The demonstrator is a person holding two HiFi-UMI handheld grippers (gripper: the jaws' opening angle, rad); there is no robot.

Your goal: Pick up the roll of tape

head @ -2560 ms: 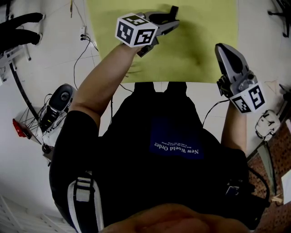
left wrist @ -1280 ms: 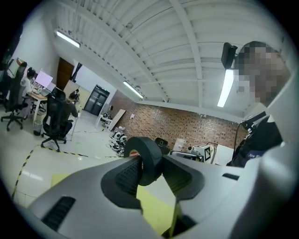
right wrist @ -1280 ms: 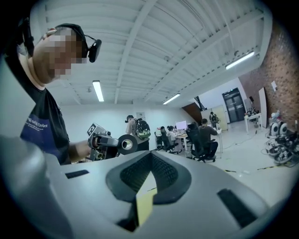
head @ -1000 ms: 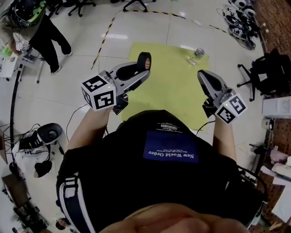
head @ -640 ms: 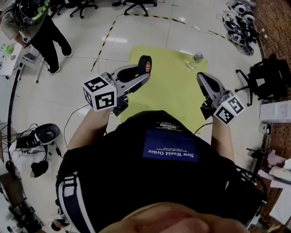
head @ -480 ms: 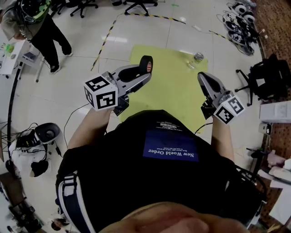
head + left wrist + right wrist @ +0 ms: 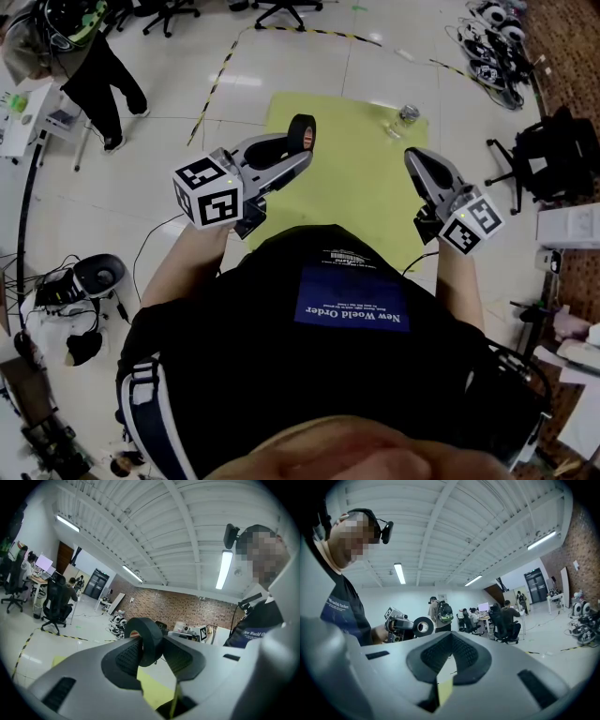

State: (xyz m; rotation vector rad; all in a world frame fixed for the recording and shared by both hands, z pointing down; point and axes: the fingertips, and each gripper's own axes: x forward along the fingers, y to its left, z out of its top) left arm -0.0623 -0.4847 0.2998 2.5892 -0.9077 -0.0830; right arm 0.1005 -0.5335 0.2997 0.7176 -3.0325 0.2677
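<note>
A black roll of tape (image 7: pixel 301 131) stands on edge between the jaws of my left gripper (image 7: pixel 302 150), high above the yellow mat (image 7: pixel 361 187). In the left gripper view the pads press on both sides of the tape (image 7: pixel 149 639), so the left gripper (image 7: pixel 151 645) is shut on it. My right gripper (image 7: pixel 413 157) hovers level at the right, apart from the tape. Its jaws meet with nothing between them in the right gripper view (image 7: pixel 451 637). That view also shows the tape (image 7: pixel 423 626) in the left gripper (image 7: pixel 401 624) off to the left.
A small clear jar (image 7: pixel 405 117) lies at the mat's far right corner. A person (image 7: pixel 94 66) stands at the far left by a desk. A black bag (image 7: pixel 553 141) sits on a chair at the right; cables and gear (image 7: pixel 89 281) lie on the floor at the left.
Since the earliest frame the mat has dropped far below and the tape is up off it in the left jaws. Over the last second neither gripper has moved.
</note>
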